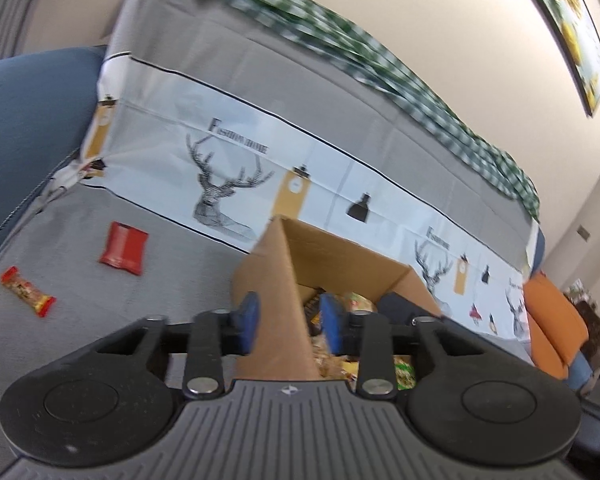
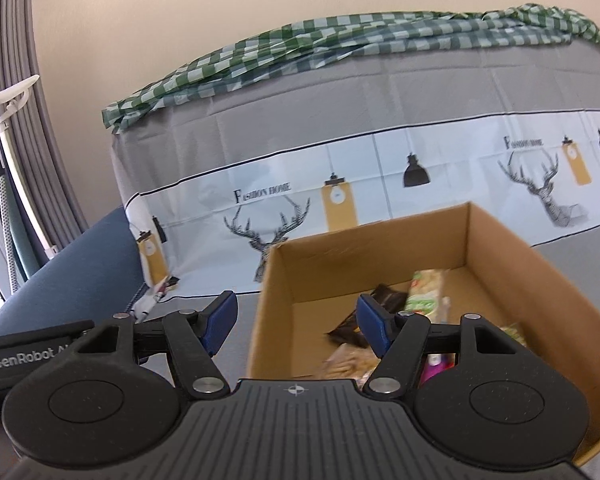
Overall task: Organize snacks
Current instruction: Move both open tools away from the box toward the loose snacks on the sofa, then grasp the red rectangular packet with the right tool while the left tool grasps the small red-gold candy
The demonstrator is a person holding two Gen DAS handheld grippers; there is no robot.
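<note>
A brown cardboard box (image 1: 284,272) (image 2: 496,252) stands on the grey sofa seat and holds several snack packets (image 2: 424,292). My left gripper (image 1: 288,320) is open, its blue fingers (image 1: 249,320) on either side of the box's near corner wall, not touching it that I can tell. My right gripper (image 2: 296,324) is open and empty, its jaws astride the box's left wall. A red pouch (image 1: 124,253) and a red-and-yellow snack bar (image 1: 28,291) lie loose on the seat to the left in the left wrist view.
The sofa back (image 2: 380,160) carries a grey and white deer-print cover with a green checked cloth (image 2: 340,48) on top. A blue armrest (image 1: 24,128) is at the left. An orange cushion (image 1: 552,328) lies at the far right. Curtains (image 2: 32,160) hang left.
</note>
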